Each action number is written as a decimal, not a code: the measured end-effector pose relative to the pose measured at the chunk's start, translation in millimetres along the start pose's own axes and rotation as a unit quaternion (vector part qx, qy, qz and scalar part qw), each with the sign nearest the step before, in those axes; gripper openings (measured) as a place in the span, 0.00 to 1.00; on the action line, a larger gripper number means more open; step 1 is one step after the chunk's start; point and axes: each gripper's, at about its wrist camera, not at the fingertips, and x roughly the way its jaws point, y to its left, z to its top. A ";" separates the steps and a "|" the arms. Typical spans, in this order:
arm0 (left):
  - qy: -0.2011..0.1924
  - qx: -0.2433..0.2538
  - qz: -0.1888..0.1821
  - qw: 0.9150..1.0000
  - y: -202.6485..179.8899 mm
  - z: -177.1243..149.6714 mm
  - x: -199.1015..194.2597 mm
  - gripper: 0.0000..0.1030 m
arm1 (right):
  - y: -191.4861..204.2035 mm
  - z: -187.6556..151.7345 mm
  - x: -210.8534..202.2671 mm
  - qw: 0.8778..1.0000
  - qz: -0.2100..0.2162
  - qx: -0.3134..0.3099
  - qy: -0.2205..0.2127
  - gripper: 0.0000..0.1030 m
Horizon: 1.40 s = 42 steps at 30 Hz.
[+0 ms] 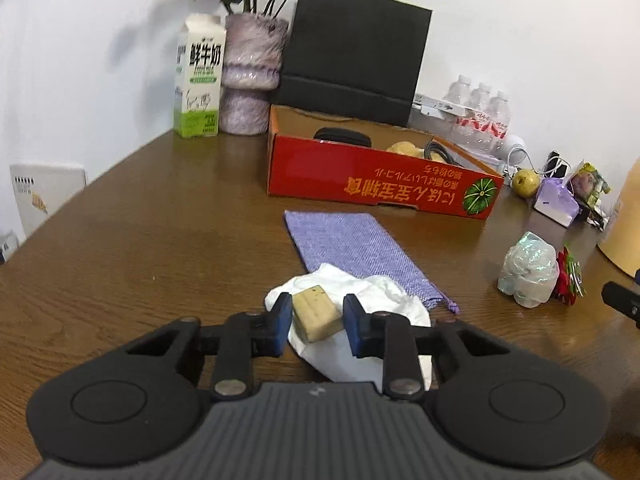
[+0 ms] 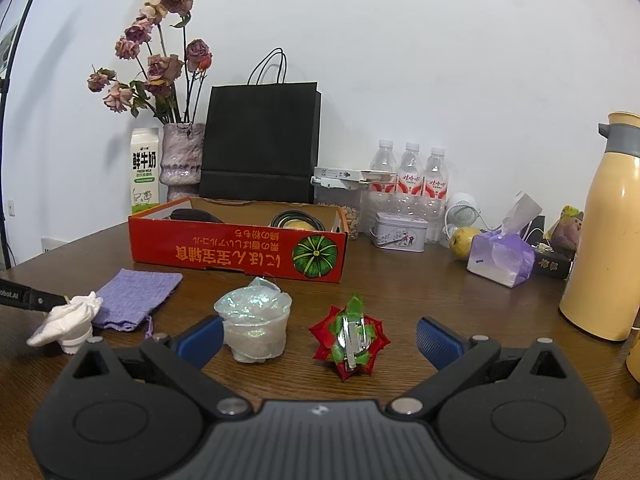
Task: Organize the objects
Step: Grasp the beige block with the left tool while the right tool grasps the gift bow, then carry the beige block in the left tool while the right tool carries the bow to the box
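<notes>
Left wrist view: the left tongs [image 1: 316,326] stand partly open around a tan block [image 1: 317,314]. The block sits on a white cloth [image 1: 362,346] between the two blue pads, and whether the pads touch it I cannot tell. A purple pouch [image 1: 352,252] lies at 12 o'clock from the block, partly under the cloth, and the red box [image 1: 376,178] is behind it on the tabletop [image 1: 160,240].

Right wrist view: the right tongs [image 2: 320,340] are wide open and hold nothing. A shiny wrapped bundle [image 2: 254,322] and a red flower ornament [image 2: 350,338] stand between the pads, the bundle near the left pad.
</notes>
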 end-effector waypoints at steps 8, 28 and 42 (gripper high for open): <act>-0.006 -0.008 0.006 1.000 2.5 -0.4 -2.5 0.27 | -25.2 7.1 48.8 0.997 -0.009 0.025 0.071 0.93; -0.015 -0.006 0.007 1.000 3.0 -0.1 -5.7 0.27 | -12.5 5.1 4.9 0.999 0.035 0.011 -0.030 0.33; -0.100 0.033 0.047 0.993 -24.5 -6.9 -37.6 0.27 | 7.4 6.6 1.7 0.998 0.040 -0.011 -0.036 0.33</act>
